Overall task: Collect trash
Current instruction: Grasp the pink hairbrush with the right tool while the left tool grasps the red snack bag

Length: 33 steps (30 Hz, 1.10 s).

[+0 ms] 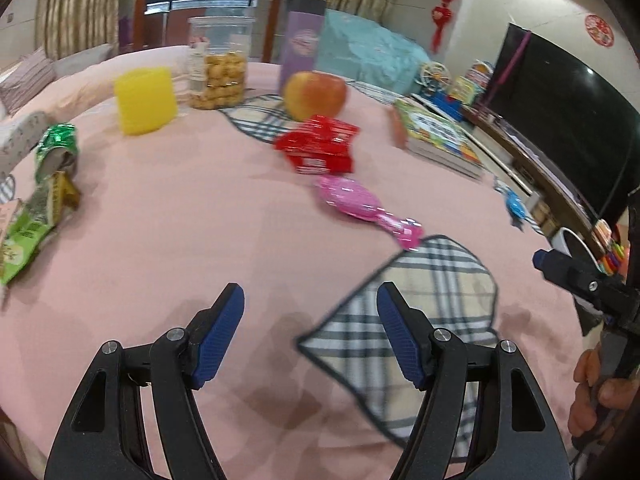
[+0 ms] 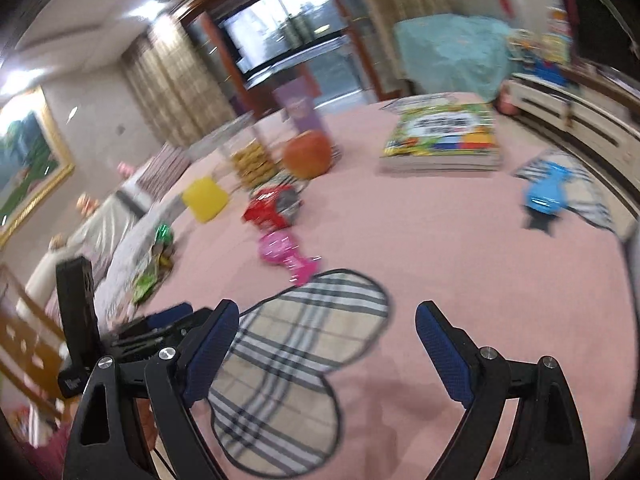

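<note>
While hovering over the pink bedspread (image 1: 160, 248), left gripper (image 1: 310, 332) and right gripper (image 2: 328, 346) are both gaping wide, holding nothing; pink wrapper (image 1: 360, 204) and red wrapper (image 1: 320, 146) are lying ahead.

Glossy foil pink wrapper (image 1: 362, 204); matt cloth pink bedspread (image 1: 200, 248).

Each camera sits behind its own hand-held gripper and looks forward and down over the pink bed (image 1: 200, 240). The left wrist view faces the window, close above the plaid patch (image 1: 432, 280). The right wrist view, blurred and seemingly tilted, looks from just beside it. Both views share the patch, pink wrapper (image 1: 360, 200), apple (image 2: 308, 152) and book (image 2: 440, 136).
</note>
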Motion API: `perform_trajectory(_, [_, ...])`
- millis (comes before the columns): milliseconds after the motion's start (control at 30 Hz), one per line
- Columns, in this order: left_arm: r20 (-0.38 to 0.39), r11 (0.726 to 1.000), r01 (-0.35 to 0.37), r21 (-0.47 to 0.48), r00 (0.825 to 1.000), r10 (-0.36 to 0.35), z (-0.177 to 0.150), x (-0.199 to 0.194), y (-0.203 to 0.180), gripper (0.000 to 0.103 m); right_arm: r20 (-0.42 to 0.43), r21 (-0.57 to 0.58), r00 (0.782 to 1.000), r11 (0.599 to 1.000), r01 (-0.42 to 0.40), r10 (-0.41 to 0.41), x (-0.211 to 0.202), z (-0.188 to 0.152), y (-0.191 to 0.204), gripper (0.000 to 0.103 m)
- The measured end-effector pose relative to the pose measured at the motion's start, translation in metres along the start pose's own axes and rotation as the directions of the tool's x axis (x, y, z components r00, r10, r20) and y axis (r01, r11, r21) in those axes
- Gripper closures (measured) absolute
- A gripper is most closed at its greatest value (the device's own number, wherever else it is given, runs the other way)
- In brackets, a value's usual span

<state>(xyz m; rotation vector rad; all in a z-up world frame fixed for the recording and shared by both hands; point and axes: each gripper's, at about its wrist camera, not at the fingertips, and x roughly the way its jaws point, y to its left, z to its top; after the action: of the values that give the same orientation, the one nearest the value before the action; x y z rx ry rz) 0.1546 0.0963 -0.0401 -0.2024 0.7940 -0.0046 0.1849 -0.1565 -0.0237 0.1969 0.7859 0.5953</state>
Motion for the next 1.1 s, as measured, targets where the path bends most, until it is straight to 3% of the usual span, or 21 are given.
perform_trajectory(300, [-0.012, 0.996, -0.073, -0.043, 0.997, 0.073, 0.014, 0.01, 0.042, 0.033, -0.093, -0.166, 0.996, 0.986, -0.013, -0.002, 0.066, 0.015, 0.04, 0.013])
perform_trajectory(433, [-0.013, 0.996, -0.084, -0.038, 0.996, 0.083, 0.025, 0.018, 0.048, 0.033, -0.126, -0.233, 0.991, 0.972, 0.004, -0.034, 0.095, 0.023, 0.051, 0.024])
perform_trajectory(600, [-0.022, 0.995, -0.098, 0.001, 0.995, 0.098, 0.043, 0.033, 0.046, 0.033, -0.167, -0.29, 0.983, 0.957, 0.021, -0.072, 0.13, 0.029, 0.05, 0.027])
perform_trajectory(633, [-0.024, 0.996, -0.093, 0.002, 0.995, 0.093, 0.046, 0.036, 0.045, 0.033, -0.174, -0.296, 0.981, 0.955, 0.025, -0.08, 0.135, 0.03, 0.049, 0.036])
perform_trajectory(667, [-0.021, 0.997, -0.083, 0.003, 0.996, 0.083, 0.051, 0.038, 0.044, 0.032, -0.185, -0.311, 0.978, 0.95, 0.033, -0.095, 0.141, 0.03, 0.049, 0.053])
perform_trajectory(700, [-0.018, 0.997, -0.078, 0.007, 0.997, 0.078, 0.054, 0.04, 0.041, 0.032, -0.201, -0.326, 0.974, 0.945, 0.039, -0.109, 0.145, 0.029, 0.049, 0.064])
perform_trajectory(800, [-0.016, 0.998, -0.061, 0.026, 0.998, 0.062, 0.064, 0.05, 0.029, 0.027, -0.22, -0.364, 0.965, 0.93, 0.053, -0.142, 0.145, 0.024, 0.049, 0.081])
perform_trajectory(933, [-0.002, 0.998, -0.031, 0.05, 1.0, 0.031, 0.074, 0.061, 0.009, 0.021, -0.221, -0.294, 0.967, 0.954, 0.056, -0.125, 0.124, 0.021, 0.035, 0.082])
perform_trajectory(1100, [0.019, 0.989, -0.081, 0.126, 0.997, 0.079, 0.088, 0.087, -0.018, 0.014, -0.185, -0.051, 0.979, 0.996, 0.073, -0.082, 0.074, 0.01, -0.022, 0.082])
